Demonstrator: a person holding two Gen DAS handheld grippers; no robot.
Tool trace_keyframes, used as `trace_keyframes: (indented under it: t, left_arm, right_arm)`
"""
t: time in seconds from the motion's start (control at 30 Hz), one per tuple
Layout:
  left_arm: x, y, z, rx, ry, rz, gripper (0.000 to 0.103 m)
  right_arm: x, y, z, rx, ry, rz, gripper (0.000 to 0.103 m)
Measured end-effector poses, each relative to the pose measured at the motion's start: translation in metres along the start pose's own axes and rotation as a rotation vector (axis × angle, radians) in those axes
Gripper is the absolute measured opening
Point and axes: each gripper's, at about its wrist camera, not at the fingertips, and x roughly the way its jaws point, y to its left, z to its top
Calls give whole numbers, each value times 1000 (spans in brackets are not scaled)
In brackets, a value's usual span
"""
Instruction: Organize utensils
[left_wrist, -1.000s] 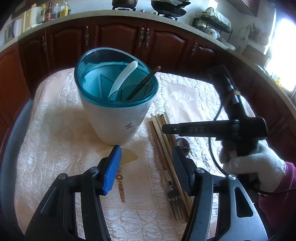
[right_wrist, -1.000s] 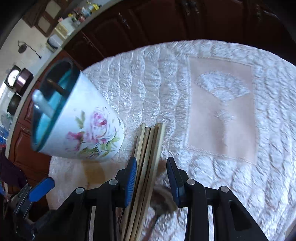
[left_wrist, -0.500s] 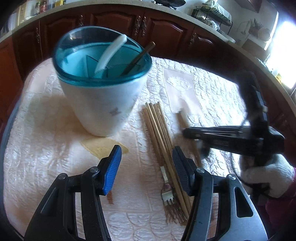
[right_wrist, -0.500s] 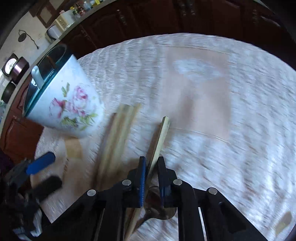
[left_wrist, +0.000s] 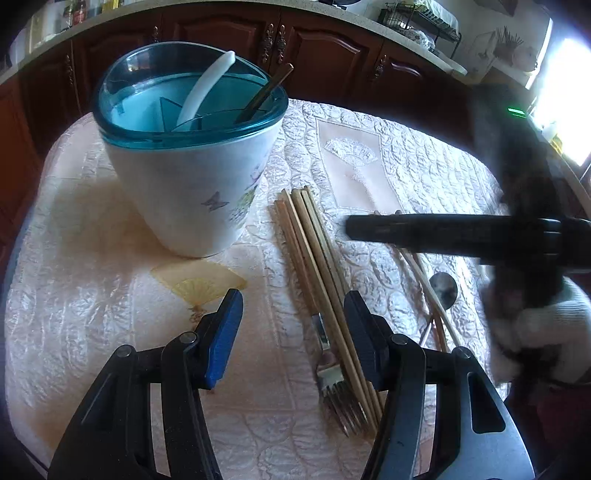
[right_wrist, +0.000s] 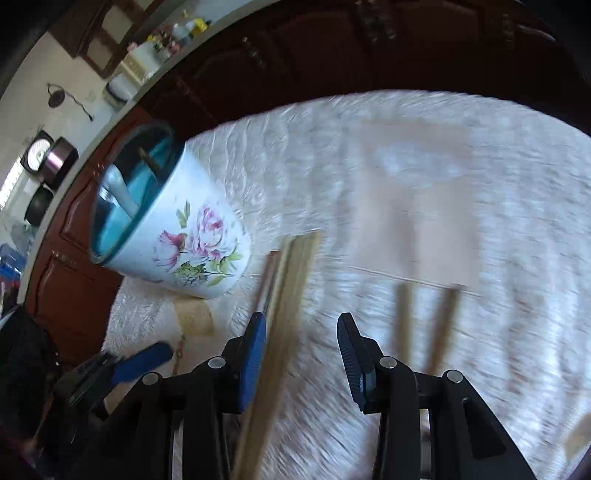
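A white flowered utensil holder (left_wrist: 192, 177) with a teal rim stands on the quilted cloth and holds a white spoon (left_wrist: 207, 88) and a dark-handled utensil (left_wrist: 264, 92); it also shows in the right wrist view (right_wrist: 173, 236). A bundle of wooden chopsticks (left_wrist: 317, 273) lies right of it over a fork (left_wrist: 334, 384). Two more chopsticks (left_wrist: 424, 280) and a metal spoon (left_wrist: 443, 288) lie further right. My left gripper (left_wrist: 293, 339) is open and empty above the bundle. My right gripper (right_wrist: 301, 354) is open and empty, with the bundle (right_wrist: 284, 295) to its left and the two chopsticks (right_wrist: 424, 325) to its right.
The quilted white and peach tablecloth (left_wrist: 92, 295) covers the table. Dark wooden cabinets (left_wrist: 314, 48) and a countertop run behind it. The right gripper's body (left_wrist: 461, 232) reaches across the right side of the left wrist view, held by a gloved hand (left_wrist: 535, 336).
My right gripper was shut on chopsticks half a second ago; it is now open, and two chopsticks lie apart from the bundle to the right. The left gripper has drawn slightly nearer.
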Motion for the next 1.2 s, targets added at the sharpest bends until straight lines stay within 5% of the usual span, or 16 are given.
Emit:
trace_keyframes:
  t: [0.27,0.4,0.57,0.77,0.93,1.07,1.2]
  left_arm:
    - [-3,0,-2,5,-3,-6,57]
    - [10,-6,5,-2,3,-12,57]
    - [30,-8,15,-39,25,2,56]
    - [53,-6,22,-65,77,15,33]
    - [61,-3,26,-95,83,27,31]
    - [66,-7,25,-87,87,46,9]
    - [64,-8,22,-74,101,38,8]
  right_arm:
    - [-7,-23,-15,-20,8,-159,35]
    - [-41,-62,-31,106,-29,-56,35]
    - [-76,-87,-37,158,-79,-60,35]
    - [-92,-86,-40,173,-93,-18,35]
    - [-84,-71,-34,158,-93,-4,35]
    - [-80,-71,-30,151,-86,-11,35]
    - [-74,-59,-28,113,-67,5,35]
